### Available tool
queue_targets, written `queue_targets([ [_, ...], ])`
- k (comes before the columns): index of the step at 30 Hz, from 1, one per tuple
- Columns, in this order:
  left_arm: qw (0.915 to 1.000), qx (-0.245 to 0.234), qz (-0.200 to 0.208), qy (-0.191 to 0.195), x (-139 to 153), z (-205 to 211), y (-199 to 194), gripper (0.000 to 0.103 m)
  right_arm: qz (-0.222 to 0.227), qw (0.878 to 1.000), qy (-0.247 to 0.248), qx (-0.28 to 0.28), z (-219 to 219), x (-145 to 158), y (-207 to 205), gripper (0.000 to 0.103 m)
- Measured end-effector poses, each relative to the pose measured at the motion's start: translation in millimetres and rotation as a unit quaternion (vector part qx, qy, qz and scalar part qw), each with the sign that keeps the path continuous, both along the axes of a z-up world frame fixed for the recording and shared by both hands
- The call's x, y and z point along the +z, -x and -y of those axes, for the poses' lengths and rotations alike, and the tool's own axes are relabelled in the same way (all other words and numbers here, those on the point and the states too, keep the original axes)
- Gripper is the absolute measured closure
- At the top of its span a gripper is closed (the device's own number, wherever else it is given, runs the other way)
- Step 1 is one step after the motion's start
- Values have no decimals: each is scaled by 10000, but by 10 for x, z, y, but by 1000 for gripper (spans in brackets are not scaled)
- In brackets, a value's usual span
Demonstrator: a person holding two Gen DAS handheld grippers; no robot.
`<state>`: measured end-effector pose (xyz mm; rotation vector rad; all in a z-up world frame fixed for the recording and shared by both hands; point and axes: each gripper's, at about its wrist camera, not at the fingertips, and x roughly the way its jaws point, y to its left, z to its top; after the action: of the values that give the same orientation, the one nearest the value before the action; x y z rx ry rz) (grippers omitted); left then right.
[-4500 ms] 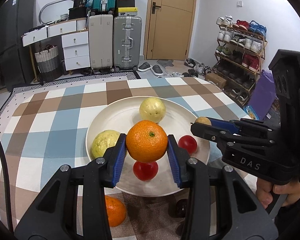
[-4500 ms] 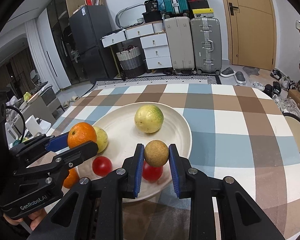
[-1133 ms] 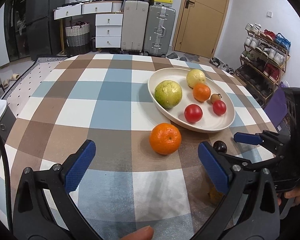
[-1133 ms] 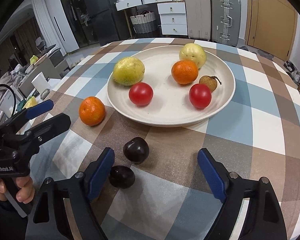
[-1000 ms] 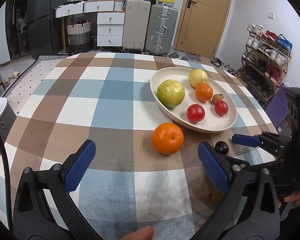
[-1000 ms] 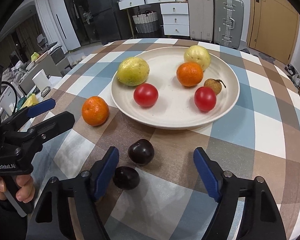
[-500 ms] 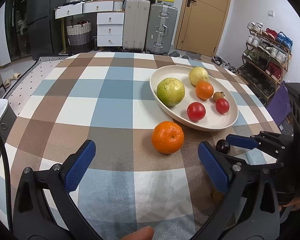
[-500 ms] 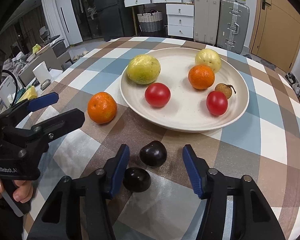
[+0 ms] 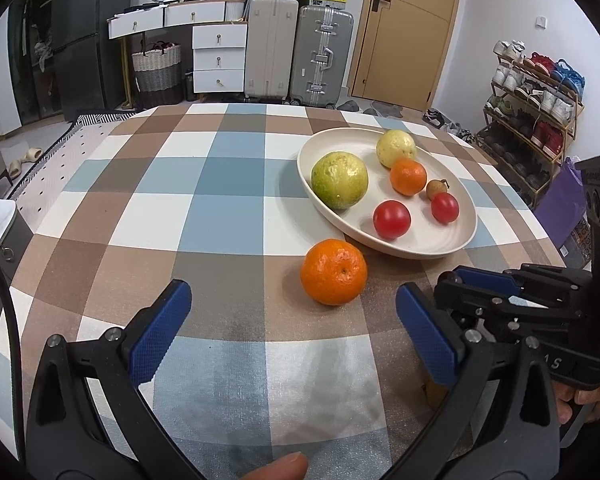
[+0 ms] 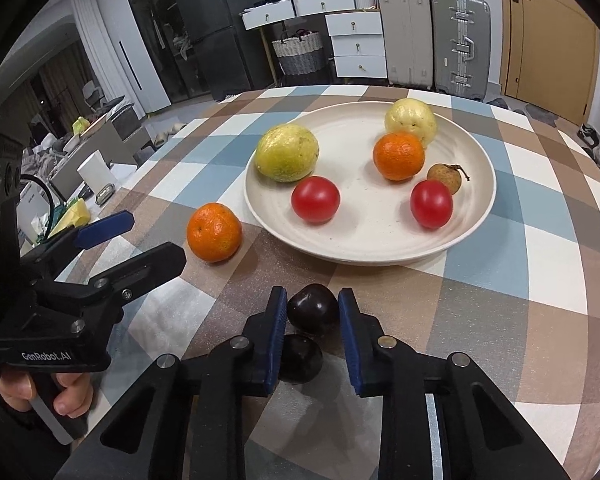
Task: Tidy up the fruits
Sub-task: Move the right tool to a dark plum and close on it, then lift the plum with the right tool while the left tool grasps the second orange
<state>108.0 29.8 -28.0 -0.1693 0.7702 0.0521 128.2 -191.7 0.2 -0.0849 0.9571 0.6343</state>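
Observation:
A cream plate (image 10: 476, 216) (image 9: 420, 246) on the checked tablecloth holds a green guava (image 10: 287, 153), a yellow guava (image 10: 410, 122), an orange (image 10: 398, 156), two tomatoes (image 10: 315, 199) and a small longan (image 10: 443, 177). A second orange (image 9: 333, 272) (image 10: 214, 232) lies on the cloth left of the plate. My right gripper (image 10: 312, 306) has closed onto a dark plum (image 10: 312, 307); a second dark plum (image 10: 300, 357) lies just behind it. My left gripper (image 9: 290, 316) is open and empty, just short of the loose orange.
The left gripper's body shows at the left of the right wrist view (image 10: 100, 256). The right gripper's body shows at the right of the left wrist view (image 9: 512, 304). Suitcases, drawers and a shoe rack stand beyond the round table.
My right gripper moved forward and its jaws narrowed from wide open until they closed on the front dark plum. My left gripper stayed open and edged slightly toward the loose orange.

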Motion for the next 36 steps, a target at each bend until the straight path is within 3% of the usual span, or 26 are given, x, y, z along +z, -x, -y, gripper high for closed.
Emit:
queue_targets([
  [19, 9997, -35, -201, 149, -123, 20, -115, 1, -146, 9960, -860, -213, 380, 118, -49, 77],
  [27, 9995, 104, -277, 98, -131, 68, -315, 2, -53, 9952, -935, -277, 421, 147, -25, 77],
  [36, 9985, -206, -507, -41, -206, 189, -463, 37, -57, 9952, -931, -302, 424, 139, -31, 77],
])
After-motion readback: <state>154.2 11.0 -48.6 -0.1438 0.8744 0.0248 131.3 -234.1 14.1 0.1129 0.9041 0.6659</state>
